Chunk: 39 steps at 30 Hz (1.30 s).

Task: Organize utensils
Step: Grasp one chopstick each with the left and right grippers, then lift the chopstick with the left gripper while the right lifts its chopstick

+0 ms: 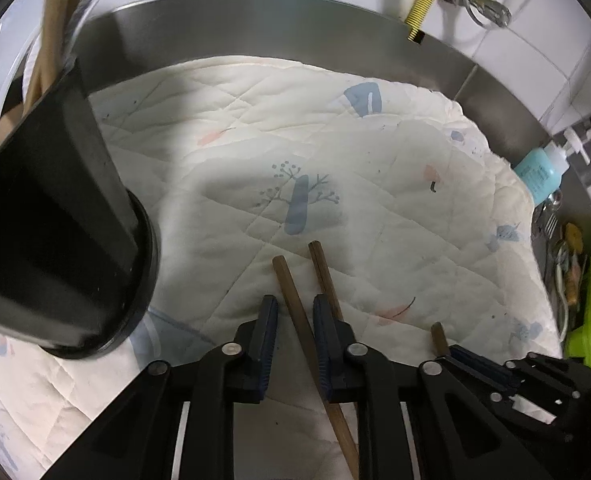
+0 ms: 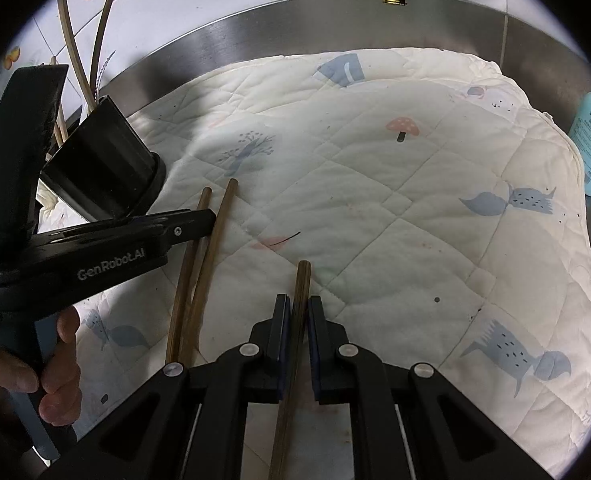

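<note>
Left gripper: jaws narrowly parted around chopstick, pads apparently not pressing; second chopstick just right of right jaw. Right gripper: jaws clamped on third chopstick. Black holder left of jaws, on quilted mat.

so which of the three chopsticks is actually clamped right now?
The lone chopstick, gripped between the right gripper pads. The pair lies on the quilt; the left gripper straddles one, pads not pressing.
</note>
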Motion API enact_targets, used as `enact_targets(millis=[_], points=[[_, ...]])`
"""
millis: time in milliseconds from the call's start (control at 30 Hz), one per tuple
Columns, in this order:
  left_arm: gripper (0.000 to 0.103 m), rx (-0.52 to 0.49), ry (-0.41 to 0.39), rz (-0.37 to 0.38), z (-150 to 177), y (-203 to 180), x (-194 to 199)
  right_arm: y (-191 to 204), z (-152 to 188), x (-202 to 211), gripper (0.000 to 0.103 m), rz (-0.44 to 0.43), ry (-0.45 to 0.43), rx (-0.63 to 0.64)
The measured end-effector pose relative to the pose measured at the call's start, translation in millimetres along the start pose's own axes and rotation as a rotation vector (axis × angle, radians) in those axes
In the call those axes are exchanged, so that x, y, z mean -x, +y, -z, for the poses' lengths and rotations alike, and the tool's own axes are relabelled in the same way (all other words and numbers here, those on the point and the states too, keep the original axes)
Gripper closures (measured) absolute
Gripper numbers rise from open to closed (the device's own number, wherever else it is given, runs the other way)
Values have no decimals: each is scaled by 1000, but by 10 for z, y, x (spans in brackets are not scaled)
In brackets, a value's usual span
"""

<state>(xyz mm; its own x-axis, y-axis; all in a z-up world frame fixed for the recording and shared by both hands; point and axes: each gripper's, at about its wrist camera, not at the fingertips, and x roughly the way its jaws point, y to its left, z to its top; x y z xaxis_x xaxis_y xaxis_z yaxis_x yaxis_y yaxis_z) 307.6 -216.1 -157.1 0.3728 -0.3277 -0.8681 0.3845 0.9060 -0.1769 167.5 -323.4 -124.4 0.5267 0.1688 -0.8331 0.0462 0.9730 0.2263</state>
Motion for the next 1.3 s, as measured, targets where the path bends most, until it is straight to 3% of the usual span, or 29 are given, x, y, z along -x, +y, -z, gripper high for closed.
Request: enact_targets(millis=[333,867,1100,1300], points=[[93,48,-46,53,36,139,147,35,-6,67,92,5,-19,12],[94,76,-345,172,231,466,1637,324,-45,672,93,-24,-170,85],[95,48,-456,142,423,563,2231,523,-47,967,93,-43,-235,135],[96,64,-481,135,495,660,2419,541,-55,897,93,-29,-219,144]])
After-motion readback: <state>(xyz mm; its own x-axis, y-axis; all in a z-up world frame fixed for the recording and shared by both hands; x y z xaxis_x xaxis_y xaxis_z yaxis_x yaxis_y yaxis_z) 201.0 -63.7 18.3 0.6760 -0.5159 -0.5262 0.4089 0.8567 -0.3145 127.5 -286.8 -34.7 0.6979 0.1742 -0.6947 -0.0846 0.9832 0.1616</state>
